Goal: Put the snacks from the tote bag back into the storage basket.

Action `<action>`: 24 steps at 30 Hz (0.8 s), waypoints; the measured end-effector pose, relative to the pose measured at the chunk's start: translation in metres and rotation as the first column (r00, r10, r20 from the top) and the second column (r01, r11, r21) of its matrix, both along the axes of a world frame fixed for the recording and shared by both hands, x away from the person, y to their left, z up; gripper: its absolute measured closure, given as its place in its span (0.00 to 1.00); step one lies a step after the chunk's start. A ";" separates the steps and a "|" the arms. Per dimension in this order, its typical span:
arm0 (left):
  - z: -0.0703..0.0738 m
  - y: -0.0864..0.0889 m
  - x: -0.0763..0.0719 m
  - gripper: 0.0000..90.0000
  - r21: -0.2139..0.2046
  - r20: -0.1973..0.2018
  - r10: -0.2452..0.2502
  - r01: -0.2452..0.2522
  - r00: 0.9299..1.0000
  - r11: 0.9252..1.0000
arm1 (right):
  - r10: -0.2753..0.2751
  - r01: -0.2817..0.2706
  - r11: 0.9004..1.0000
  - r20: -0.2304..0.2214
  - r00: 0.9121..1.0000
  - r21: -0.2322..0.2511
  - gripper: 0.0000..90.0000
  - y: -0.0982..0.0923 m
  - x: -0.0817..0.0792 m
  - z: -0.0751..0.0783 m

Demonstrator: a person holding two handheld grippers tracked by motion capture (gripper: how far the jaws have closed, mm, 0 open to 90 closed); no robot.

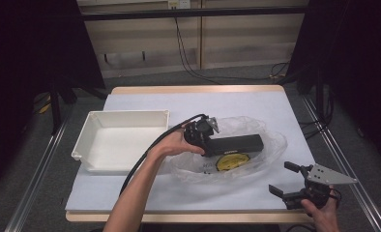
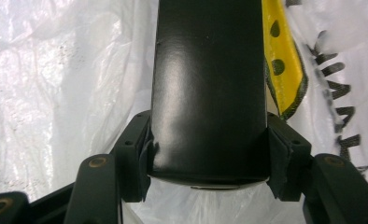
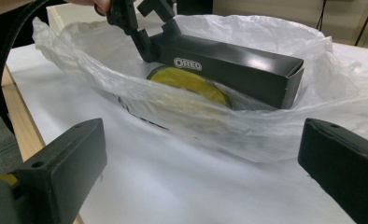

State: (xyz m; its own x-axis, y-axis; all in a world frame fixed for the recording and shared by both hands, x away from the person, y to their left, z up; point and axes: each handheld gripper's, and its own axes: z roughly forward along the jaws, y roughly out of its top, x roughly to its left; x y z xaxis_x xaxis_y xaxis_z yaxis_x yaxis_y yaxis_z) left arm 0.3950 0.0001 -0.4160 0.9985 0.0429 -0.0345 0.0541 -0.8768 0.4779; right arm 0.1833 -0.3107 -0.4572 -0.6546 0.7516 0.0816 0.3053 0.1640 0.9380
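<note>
A long black Oreo box (image 1: pixel 237 143) lies inside an open clear plastic bag (image 1: pixel 271 154) at the table's middle. My left gripper (image 1: pixel 205 140) is shut on the box's left end; its jaws press both sides of the box (image 2: pixel 209 88) in the left gripper view. A yellow round print (image 1: pixel 232 162) shows on the bag beneath the box. My right gripper (image 1: pixel 281 179) is open near the table's front right corner, held apart from the bag. From there the box (image 3: pixel 238 65) and the left gripper (image 3: pixel 147 39) lie ahead inside the bag (image 3: pixel 219 116).
A white rectangular tray (image 1: pixel 89 140) with nothing in it stands left of the bag. A white sheet (image 1: pixel 179 193) covers the tabletop, with a wooden edge at the front. A black cable trails from the left gripper along the forearm (image 1: pixel 145 179).
</note>
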 end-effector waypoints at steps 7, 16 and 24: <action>0.008 0.007 0.001 0.48 -0.019 0.000 0.006 -0.006 1.000 1.000 | 0.011 -0.011 1.000 -0.020 1.000 0.019 0.01 -0.002 0.002 -0.001; 0.015 0.010 -0.004 0.48 -0.053 0.021 0.028 -0.027 0.999 0.998 | 0.020 -0.020 1.000 -0.027 0.999 0.016 0.00 -0.004 0.005 -0.005; 0.023 0.016 -0.005 0.48 -0.089 0.045 0.046 -0.041 0.998 0.995 | 0.011 -0.011 1.000 -0.005 1.000 0.017 0.00 -0.004 0.004 -0.006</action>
